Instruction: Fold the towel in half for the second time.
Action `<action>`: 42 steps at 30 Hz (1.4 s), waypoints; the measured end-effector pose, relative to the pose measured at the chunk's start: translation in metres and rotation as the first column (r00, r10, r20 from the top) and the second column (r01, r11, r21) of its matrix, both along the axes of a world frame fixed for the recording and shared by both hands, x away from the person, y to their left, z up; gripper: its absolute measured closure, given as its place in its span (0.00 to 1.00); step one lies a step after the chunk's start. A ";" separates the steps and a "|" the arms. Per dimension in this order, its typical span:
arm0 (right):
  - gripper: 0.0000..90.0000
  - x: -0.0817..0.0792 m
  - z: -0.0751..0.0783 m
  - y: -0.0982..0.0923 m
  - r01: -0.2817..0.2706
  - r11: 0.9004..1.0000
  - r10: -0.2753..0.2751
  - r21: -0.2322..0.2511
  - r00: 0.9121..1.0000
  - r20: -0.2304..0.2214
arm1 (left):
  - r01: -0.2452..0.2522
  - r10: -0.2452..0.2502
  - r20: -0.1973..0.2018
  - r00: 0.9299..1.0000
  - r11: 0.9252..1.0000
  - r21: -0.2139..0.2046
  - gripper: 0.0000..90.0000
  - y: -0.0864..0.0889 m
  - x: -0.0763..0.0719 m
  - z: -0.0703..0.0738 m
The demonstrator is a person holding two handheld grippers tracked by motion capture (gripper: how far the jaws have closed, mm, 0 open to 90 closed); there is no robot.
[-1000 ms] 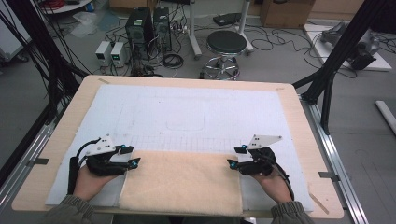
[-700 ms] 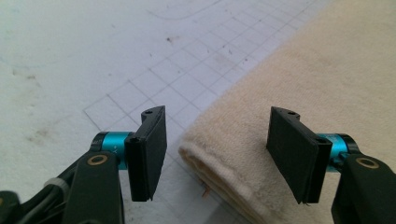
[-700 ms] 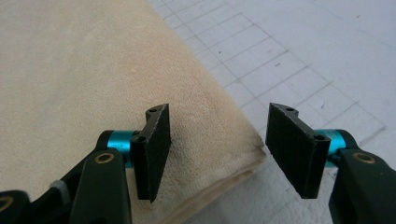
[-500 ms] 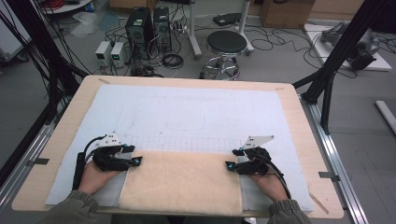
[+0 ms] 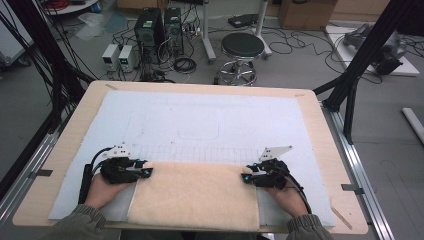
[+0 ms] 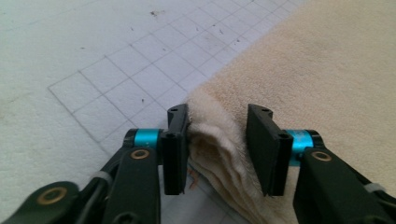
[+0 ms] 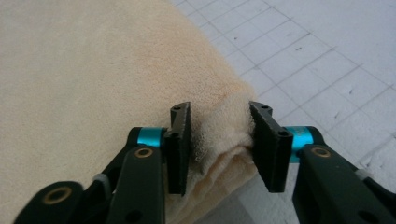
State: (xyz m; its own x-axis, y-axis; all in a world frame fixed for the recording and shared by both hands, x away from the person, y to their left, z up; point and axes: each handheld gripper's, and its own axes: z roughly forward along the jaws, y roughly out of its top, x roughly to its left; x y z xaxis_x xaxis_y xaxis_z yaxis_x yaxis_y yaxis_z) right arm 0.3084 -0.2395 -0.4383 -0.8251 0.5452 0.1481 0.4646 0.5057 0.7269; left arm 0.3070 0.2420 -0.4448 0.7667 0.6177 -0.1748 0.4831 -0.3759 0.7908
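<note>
A folded cream towel (image 5: pixel 192 195) lies on the white gridded mat (image 5: pixel 200 115) at the table's near edge. My left gripper (image 5: pixel 146 172) is at the towel's far left corner. In the left gripper view, the layered corner of the towel (image 6: pixel 327 70) bunches up between the pads of the left gripper (image 6: pixel 217 121), whose jaws have just been closing on it. My right gripper (image 5: pixel 246 178) is at the far right corner. In the right gripper view, the towel (image 7: pixel 93 60) bulges between the pads of the right gripper (image 7: pixel 219 119), which have likewise just been closing and now press on it.
The wooden table (image 5: pixel 312 107) carries the white mat over most of its top. On the floor beyond it are a stool (image 5: pixel 242 47), computer boxes (image 5: pixel 160 25) and cables. Black frame posts (image 5: pixel 365 55) stand at the right.
Both pairs of jaws have narrowed around the towel's far corners. The hands have stayed nearly where they were.
</note>
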 end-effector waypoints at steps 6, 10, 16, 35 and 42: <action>0.81 -0.004 0.002 0.002 -0.023 1.000 0.023 -0.013 1.000 0.015 | 0.000 -0.001 0.026 1.000 1.000 0.010 0.80 -0.002 -0.004 0.002; 0.84 -0.004 0.003 0.002 -0.025 1.000 0.025 -0.017 0.999 0.031 | -0.003 0.002 0.047 0.999 1.000 0.030 0.84 -0.003 -0.007 0.004; 0.86 -0.006 0.006 0.001 -0.028 1.000 0.028 -0.010 0.999 0.038 | -0.016 0.013 0.072 0.997 0.999 0.038 0.86 -0.003 -0.010 0.008; 0.87 -0.001 0.028 0.003 -0.044 0.999 0.046 -0.025 0.994 0.099 | -0.058 0.052 0.157 0.986 0.998 0.033 0.88 -0.006 -0.010 0.028; 0.87 0.020 0.046 0.007 -0.034 0.999 0.037 -0.030 0.992 0.120 | -0.138 0.132 0.197 0.971 0.990 0.020 0.88 -0.010 0.009 0.040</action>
